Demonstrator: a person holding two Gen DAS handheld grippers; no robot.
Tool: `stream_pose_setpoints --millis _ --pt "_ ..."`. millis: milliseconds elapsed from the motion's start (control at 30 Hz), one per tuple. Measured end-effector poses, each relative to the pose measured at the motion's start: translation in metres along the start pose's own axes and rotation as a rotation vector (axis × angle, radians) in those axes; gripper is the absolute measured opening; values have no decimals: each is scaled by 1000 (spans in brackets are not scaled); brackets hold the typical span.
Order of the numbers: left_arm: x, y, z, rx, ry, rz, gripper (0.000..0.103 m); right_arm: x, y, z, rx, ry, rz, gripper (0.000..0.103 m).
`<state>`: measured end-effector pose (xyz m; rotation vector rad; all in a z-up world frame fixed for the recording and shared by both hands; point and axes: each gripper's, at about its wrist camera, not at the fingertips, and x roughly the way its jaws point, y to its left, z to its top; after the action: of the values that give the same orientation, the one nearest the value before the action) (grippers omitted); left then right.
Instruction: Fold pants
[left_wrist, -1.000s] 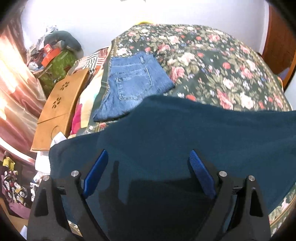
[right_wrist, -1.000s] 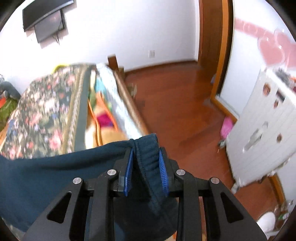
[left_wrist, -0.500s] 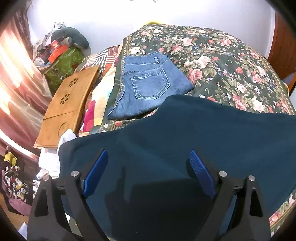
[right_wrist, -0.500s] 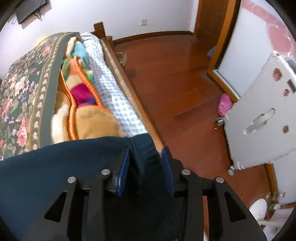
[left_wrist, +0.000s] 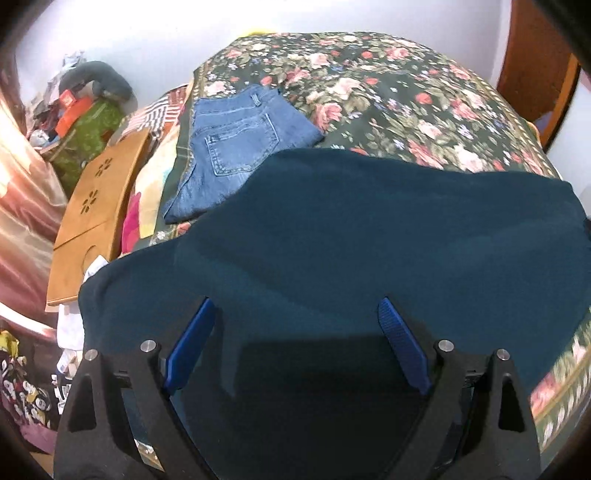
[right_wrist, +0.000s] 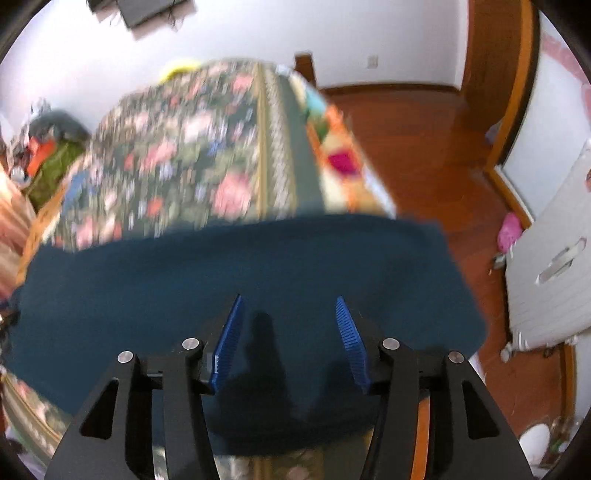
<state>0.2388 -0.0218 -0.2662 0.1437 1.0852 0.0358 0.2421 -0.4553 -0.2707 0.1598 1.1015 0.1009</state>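
Dark teal fleece pants (left_wrist: 369, 229) lying flat along the near edge of the floral-quilted bed (left_wrist: 388, 96); left tool (left_wrist: 295, 343) hovering spread, right tool (right_wrist: 288, 338) opening, both gripping nothing.

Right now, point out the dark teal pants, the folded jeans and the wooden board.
dark teal pants (left_wrist: 369, 236), left wrist view, middle of the spread cloth
folded jeans (left_wrist: 236, 140), left wrist view, back pocket
wooden board (left_wrist: 96, 206), left wrist view, flat top
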Motion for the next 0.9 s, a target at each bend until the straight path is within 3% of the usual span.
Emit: stream_pose_setpoints --millis 133,367,467,633,767,900 --pt "-4 10 -13 -19 14 -63 92 -7 0 -27 17 -40 -7 50" --pt "-15 17 -31 -57 -13 -94 92 -31 6 -46 5 -53 -44 50" --pt "-23 15 -32 -32 -20 -86 91 -35 -3 -53 85 -35 27 52" --pt "-44 10 -23 37 -69 -30 91 -47 -14 -62 178 -49 61 53" --pt "-48 9 -9 -2 -87 -97 91 -47 -23 -62 293 -87 122 59" --pt "-35 -8 2 7 -57 -137 91 -33 -34 -57 367 -102 120 60"
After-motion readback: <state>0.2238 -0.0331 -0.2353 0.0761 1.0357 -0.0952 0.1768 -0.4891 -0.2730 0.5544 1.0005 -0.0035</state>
